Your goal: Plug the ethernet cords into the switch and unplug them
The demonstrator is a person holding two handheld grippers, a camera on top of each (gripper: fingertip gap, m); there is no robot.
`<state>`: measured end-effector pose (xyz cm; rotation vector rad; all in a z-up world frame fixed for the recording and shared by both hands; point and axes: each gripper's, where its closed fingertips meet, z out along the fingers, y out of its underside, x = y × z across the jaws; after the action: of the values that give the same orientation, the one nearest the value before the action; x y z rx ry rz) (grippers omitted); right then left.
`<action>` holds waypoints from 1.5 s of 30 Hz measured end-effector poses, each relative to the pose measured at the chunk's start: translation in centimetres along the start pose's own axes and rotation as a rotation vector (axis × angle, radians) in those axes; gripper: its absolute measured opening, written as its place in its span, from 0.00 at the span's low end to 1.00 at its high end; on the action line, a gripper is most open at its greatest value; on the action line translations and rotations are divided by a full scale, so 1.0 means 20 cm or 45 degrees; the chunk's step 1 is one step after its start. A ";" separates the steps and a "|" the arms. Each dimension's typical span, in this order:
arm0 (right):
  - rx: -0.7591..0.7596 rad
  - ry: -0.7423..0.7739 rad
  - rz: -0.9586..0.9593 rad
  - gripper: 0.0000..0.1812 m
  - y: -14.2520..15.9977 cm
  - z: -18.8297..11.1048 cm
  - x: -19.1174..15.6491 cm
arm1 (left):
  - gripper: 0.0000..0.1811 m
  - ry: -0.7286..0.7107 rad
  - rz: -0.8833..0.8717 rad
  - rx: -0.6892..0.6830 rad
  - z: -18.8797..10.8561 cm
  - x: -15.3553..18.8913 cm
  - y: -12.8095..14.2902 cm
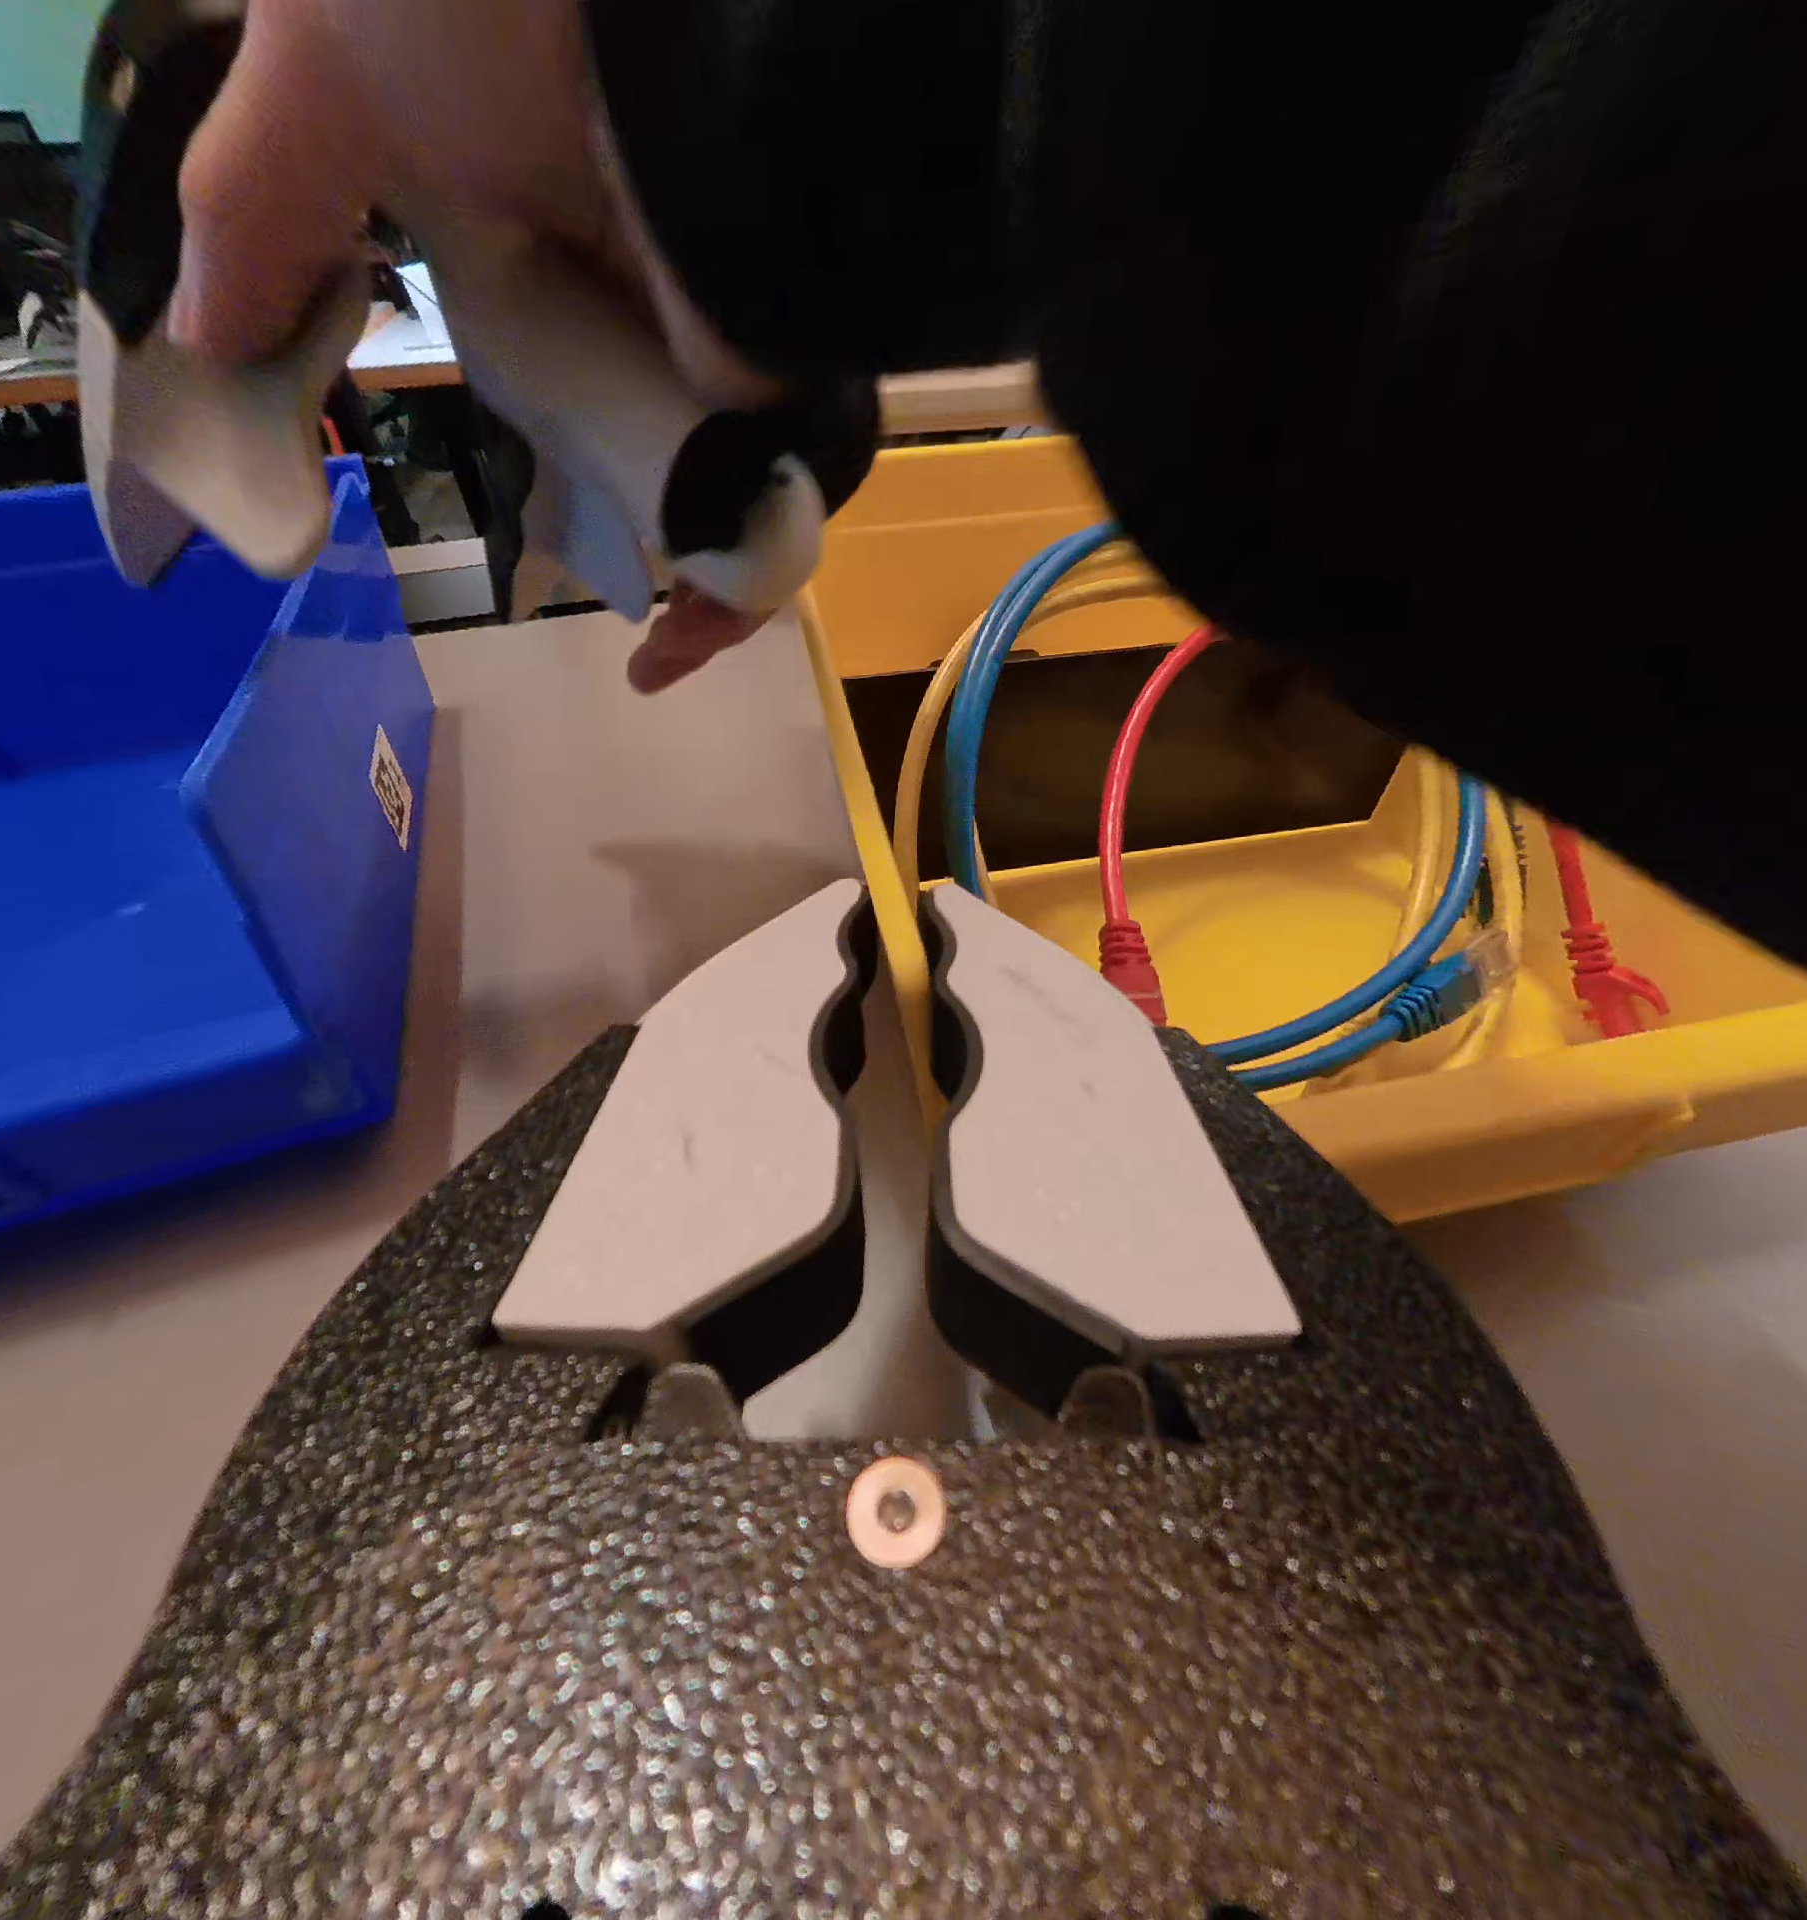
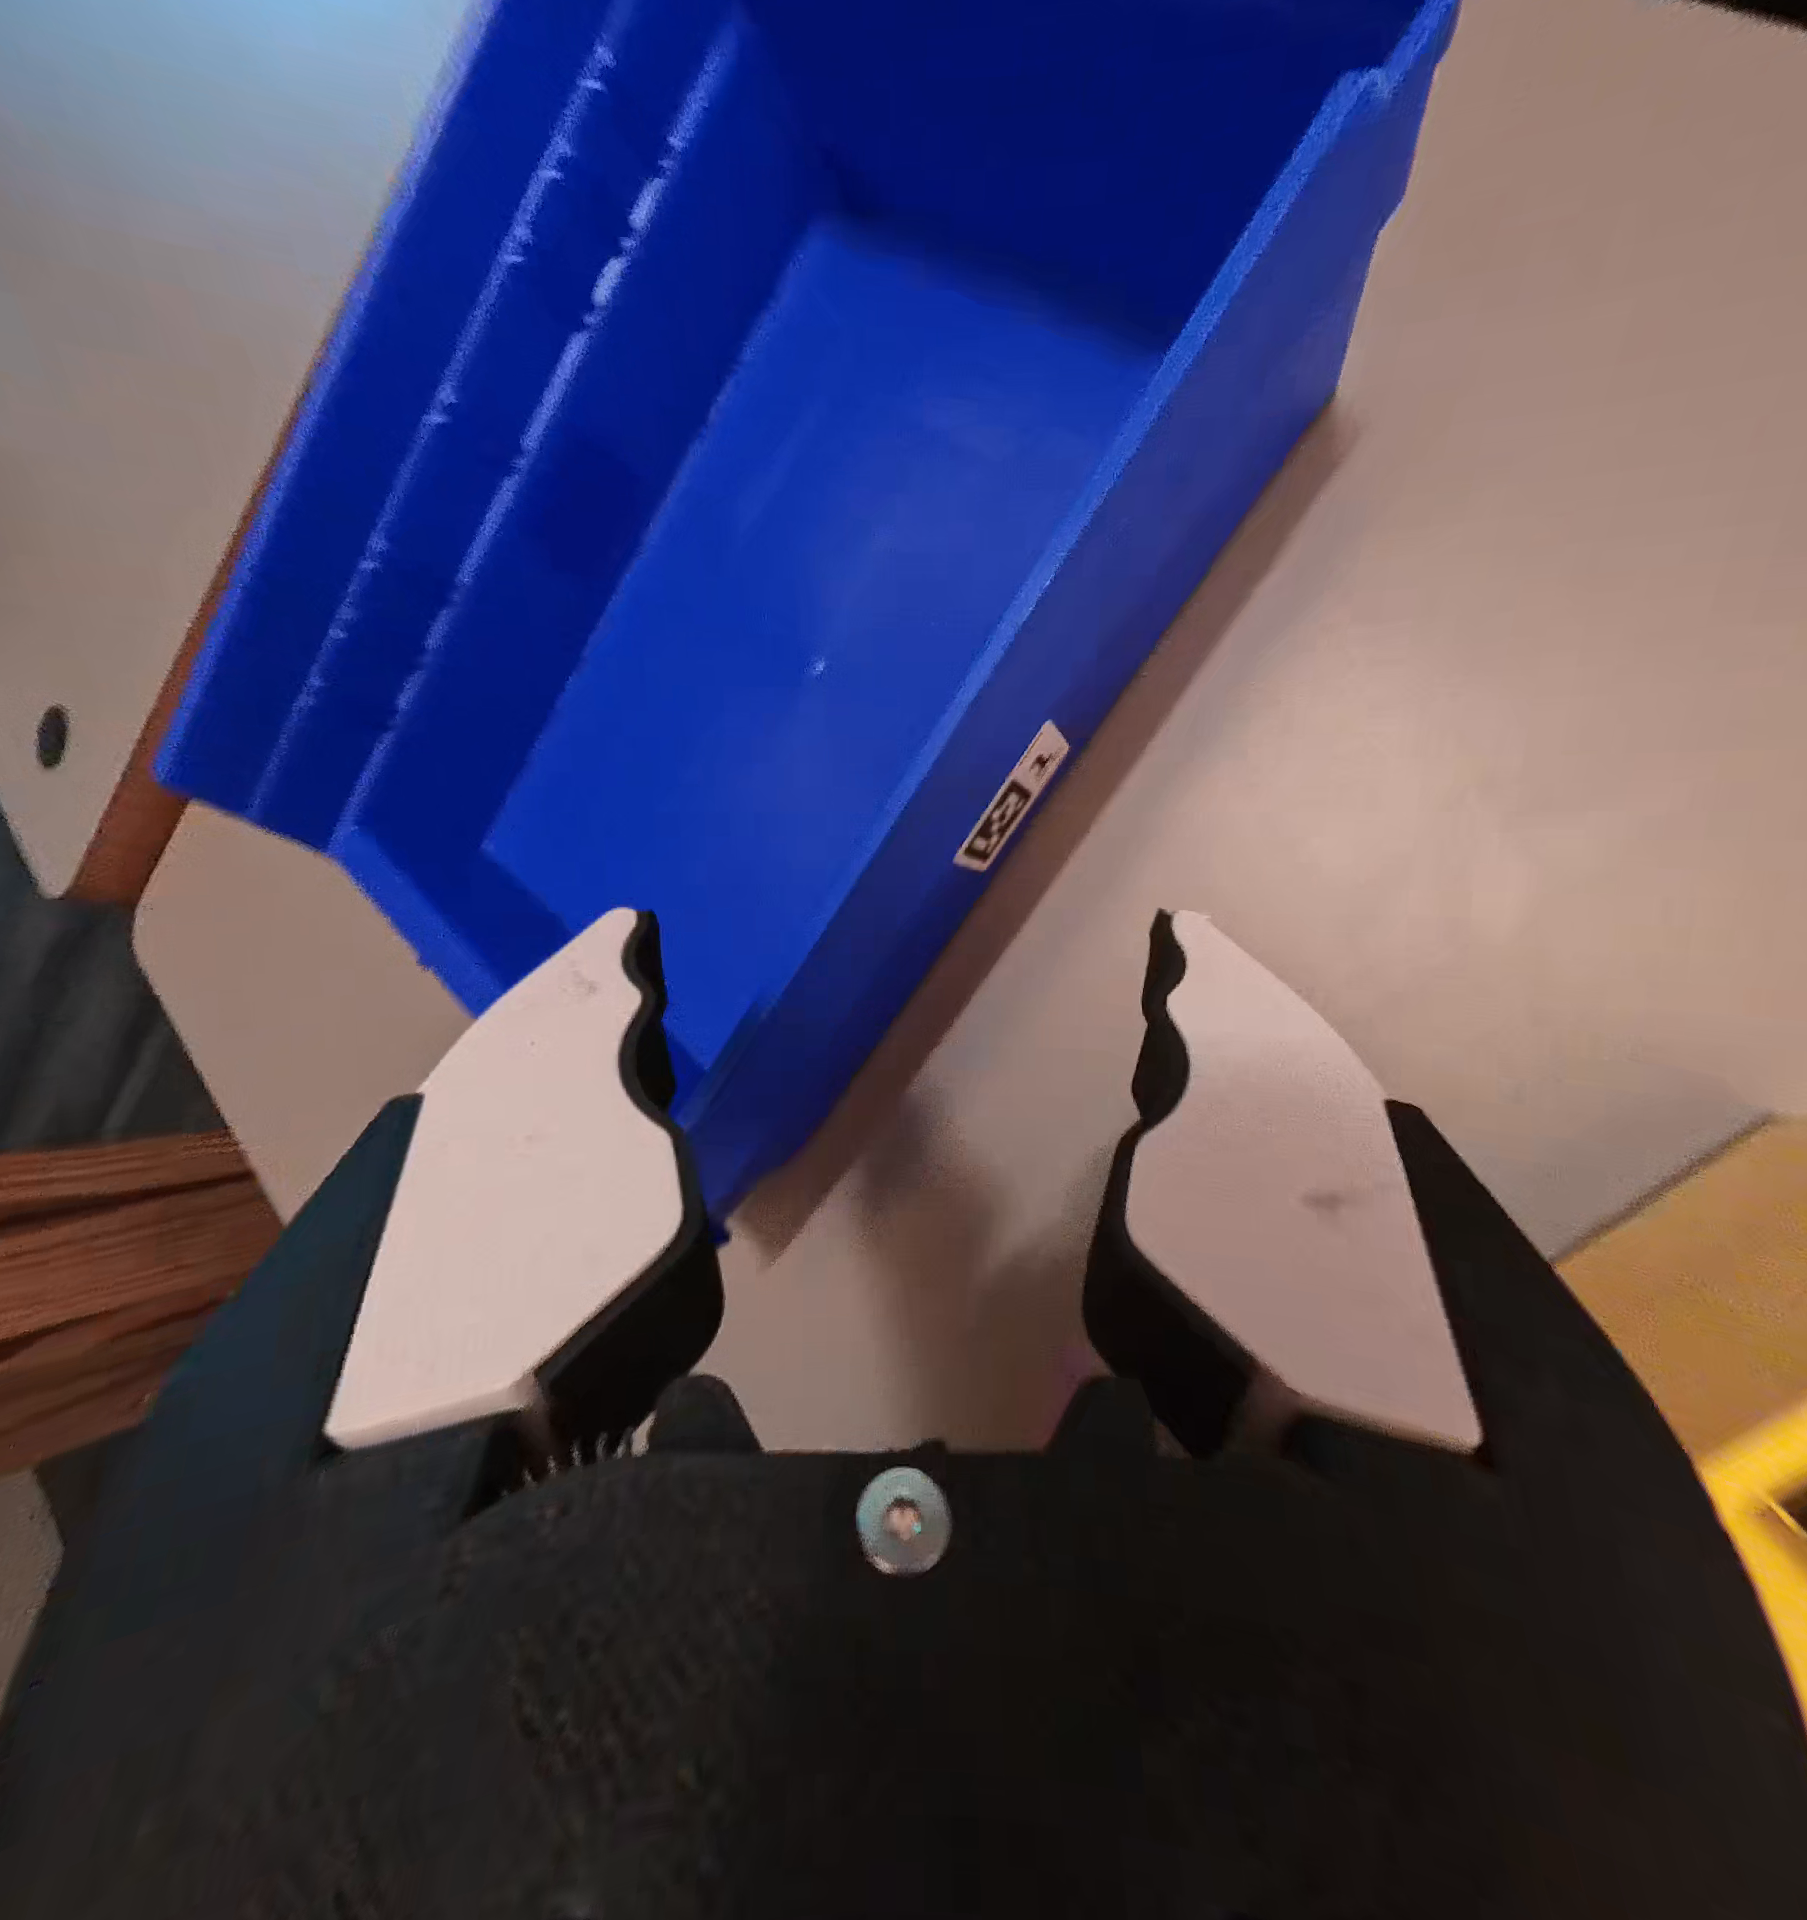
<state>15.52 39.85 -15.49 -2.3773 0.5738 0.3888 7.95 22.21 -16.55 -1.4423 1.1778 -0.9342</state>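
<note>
Cords (image 1: 1117, 821) in yellow bin (image 1: 1501, 1122) (left view only)

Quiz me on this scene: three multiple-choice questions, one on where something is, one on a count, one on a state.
1. Where do the cables lie?
A. In the yellow bin
B. In the blue bin
C. On the table between the bins

2. How many red plugs show?
A. One
B. Two
C. Four

3. What state is the right gripper in?
A. Open and empty
B. Shut on a blue cable
C. Shut on a bin's rim

Answers:
1 A: the cables loop inside the yellow bin.
2 B: two red plugs rest on that bin's floor, one near each side.
3 A: the right gripper has its fingers wide apart with nothing between them.
</note>
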 end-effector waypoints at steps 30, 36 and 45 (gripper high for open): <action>0.350 0.197 -0.164 0.16 -0.24 -1.07 0.58 | 0.04 -0.088 0.094 0.001 -0.03 -0.40 0.01; 0.228 0.622 0.034 0.16 0.48 -1.69 1.49 | 0.04 -0.184 0.088 -0.013 -0.04 -0.60 0.02; 0.042 0.667 0.391 0.17 1.37 -1.89 2.11 | 0.04 -0.329 0.004 -0.003 -0.02 -0.99 0.03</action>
<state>43.07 -16.51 -19.31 -2.3598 1.1796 -0.1269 2.93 41.43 -16.39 -1.5120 0.9897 -0.7192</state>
